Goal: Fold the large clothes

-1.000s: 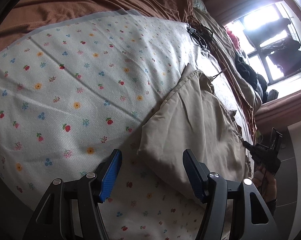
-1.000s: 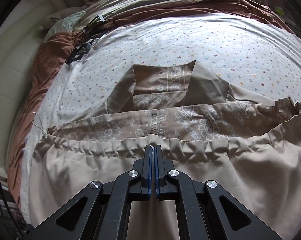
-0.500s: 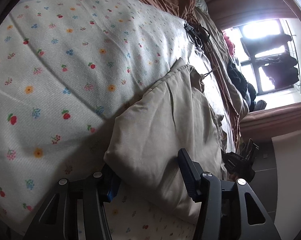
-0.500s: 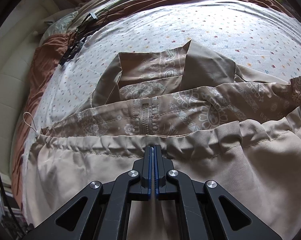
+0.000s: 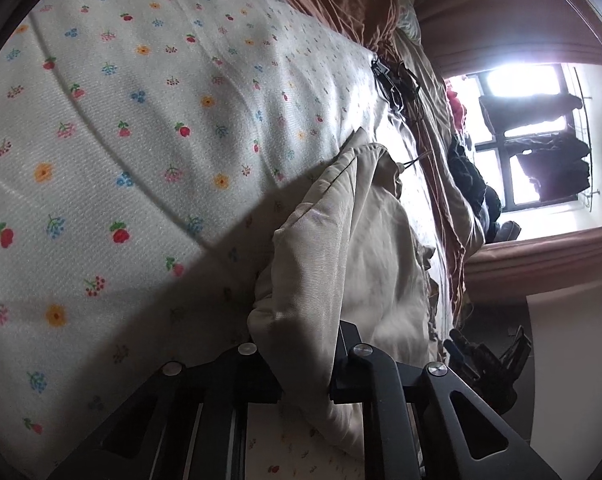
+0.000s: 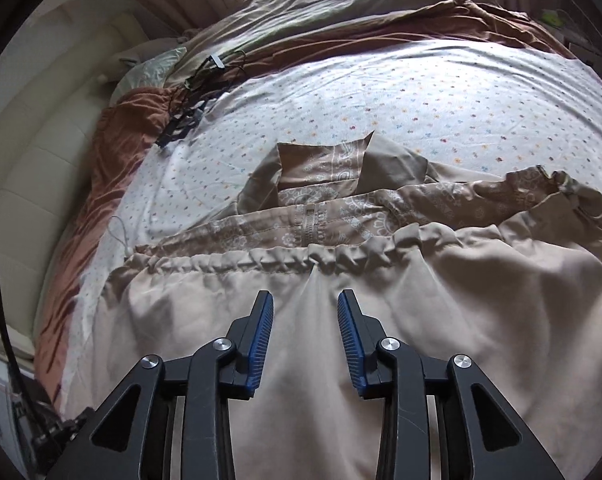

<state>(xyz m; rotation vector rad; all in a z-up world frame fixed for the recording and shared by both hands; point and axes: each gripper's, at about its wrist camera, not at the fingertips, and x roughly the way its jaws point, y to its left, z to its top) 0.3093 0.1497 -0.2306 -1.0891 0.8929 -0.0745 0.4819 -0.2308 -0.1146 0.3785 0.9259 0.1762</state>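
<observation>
At the bottom of my right wrist view, the right hand-held gripper (image 6: 305,334) hangs with jaws spread, nothing between them, over the beige garment (image 6: 381,340). Beyond it runs the gathered drawstring hem (image 6: 285,260), then patterned lining, then the floral sheet (image 6: 421,108) on the bed. In my left view, the left hand-held gripper (image 5: 301,364) is clamped on a bunched fold of that garment (image 5: 341,264) at lower centre; a bright window (image 5: 537,136) sits at far right.
</observation>
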